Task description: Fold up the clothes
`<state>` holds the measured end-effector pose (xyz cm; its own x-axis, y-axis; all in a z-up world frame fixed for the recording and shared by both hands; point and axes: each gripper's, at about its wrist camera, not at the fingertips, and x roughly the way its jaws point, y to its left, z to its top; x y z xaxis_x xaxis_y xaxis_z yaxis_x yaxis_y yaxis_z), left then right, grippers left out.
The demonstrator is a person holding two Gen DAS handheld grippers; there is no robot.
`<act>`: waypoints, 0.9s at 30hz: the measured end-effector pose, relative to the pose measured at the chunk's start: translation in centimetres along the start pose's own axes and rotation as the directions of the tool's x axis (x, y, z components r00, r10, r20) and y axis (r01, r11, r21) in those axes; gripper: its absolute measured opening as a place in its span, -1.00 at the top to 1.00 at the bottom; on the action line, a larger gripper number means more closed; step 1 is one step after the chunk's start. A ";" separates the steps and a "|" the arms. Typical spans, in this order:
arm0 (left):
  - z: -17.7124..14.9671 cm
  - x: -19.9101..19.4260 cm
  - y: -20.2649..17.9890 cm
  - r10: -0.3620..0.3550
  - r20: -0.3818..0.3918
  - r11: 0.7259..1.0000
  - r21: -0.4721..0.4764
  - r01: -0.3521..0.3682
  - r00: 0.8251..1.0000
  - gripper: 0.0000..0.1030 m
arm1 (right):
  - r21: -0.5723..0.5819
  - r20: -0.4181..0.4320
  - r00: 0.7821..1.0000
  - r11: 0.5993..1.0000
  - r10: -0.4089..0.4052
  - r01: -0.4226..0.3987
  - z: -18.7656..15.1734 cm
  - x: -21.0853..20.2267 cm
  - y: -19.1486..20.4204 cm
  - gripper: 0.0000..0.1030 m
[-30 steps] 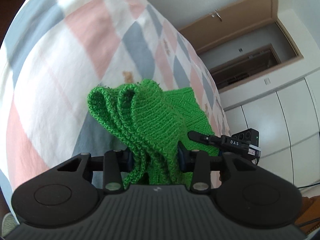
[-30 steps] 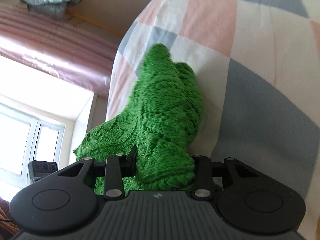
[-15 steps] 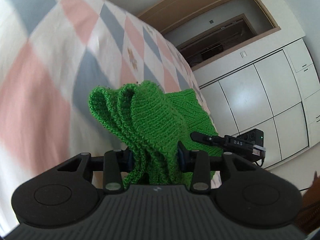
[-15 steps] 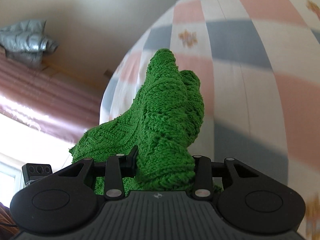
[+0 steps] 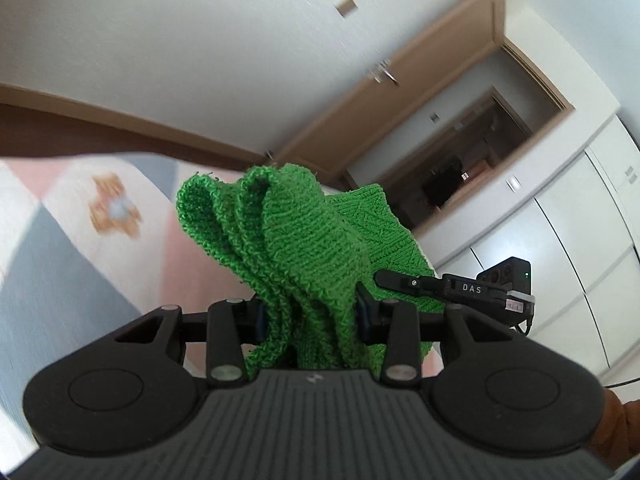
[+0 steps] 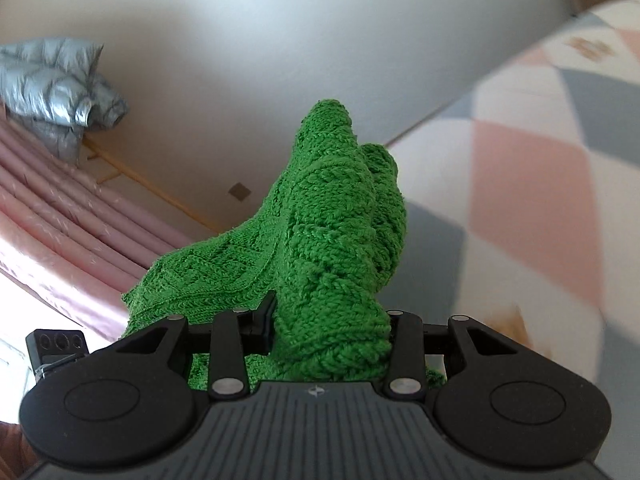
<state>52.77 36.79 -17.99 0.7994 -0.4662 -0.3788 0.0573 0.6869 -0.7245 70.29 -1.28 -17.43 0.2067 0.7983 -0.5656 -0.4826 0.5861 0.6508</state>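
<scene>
A green knitted garment (image 5: 304,240) is bunched in folds between the jaws of my left gripper (image 5: 308,314), which is shut on it. The same green garment (image 6: 332,232) fills the jaws of my right gripper (image 6: 328,328), also shut on it. Both grippers hold it lifted above the checked bed cover (image 5: 60,248). The right gripper's body (image 5: 460,290) shows just right of the cloth in the left wrist view. The rest of the garment hangs out of sight below.
The pink, grey and white checked bed cover (image 6: 540,184) lies below and to the side. A wooden door (image 5: 380,92), a dark doorway and white wardrobes (image 5: 560,248) stand beyond. Pink curtains (image 6: 60,216) and a silver puffer jacket (image 6: 52,84) are by the window.
Both grippers have tilted upward with the green garment still clamped; the bed cover has dropped low in both views and walls, door and curtains now fill the upper frames.
</scene>
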 end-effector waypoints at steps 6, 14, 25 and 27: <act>-0.7 2.9 4.5 0.137 -0.032 0.990 -0.010 -0.138 0.990 0.29 | -0.024 -0.053 0.998 0.999 0.021 -0.022 3.0 7.2 -2.5 0.19; -0.7 1.6 5.2 0.222 -0.080 0.975 0.027 -0.221 0.972 0.13 | 0.080 0.121 0.959 0.965 -0.257 0.248 0.4 8.8 -3.2 -0.44; 0.0 0.2 -1.9 0.262 0.012 0.907 0.339 -0.251 0.965 0.71 | -0.259 0.370 0.837 0.820 -0.403 0.510 -3.9 5.1 6.2 0.11; -0.3 3.0 -1.4 0.291 -0.009 0.887 0.377 -0.267 0.957 0.79 | -0.306 0.360 0.841 0.800 -0.405 0.516 -4.1 6.3 6.1 0.20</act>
<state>54.90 34.29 -18.30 0.7760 -0.2510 -0.5787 0.0629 0.9436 -0.3250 65.18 6.73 -19.07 0.6752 0.4836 -0.5569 -0.5395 0.8387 0.0741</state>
